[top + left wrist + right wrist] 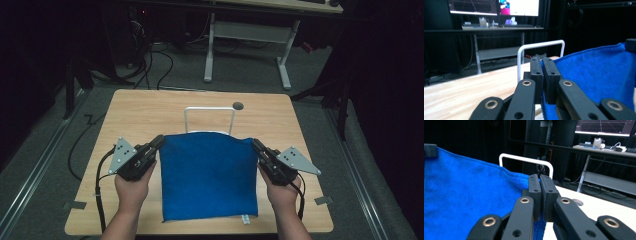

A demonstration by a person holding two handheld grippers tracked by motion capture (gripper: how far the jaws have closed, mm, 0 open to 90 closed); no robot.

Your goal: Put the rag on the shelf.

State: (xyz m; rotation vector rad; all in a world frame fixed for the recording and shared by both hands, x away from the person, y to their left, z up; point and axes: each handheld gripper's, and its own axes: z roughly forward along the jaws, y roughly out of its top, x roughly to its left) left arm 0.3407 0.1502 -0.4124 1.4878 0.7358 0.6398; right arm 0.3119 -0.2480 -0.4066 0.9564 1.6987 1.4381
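Blue towel (209,177) stretched over wooden table (140,112), just before white rack (209,110). Left gripper (158,141), right gripper (255,145) each clamped on far corner. Step: lifting towel. Next, likely: drape evenly over rack bar.

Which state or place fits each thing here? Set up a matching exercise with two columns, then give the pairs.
1. blue towel
2. white rack
3. left hand-held gripper
4. round hole

A. upright behind the cloth
B. in the tabletop, far side
C. shut on a far corner
D. stretched between two grips

Pairs: 1-D, 2-A, 3-C, 4-B
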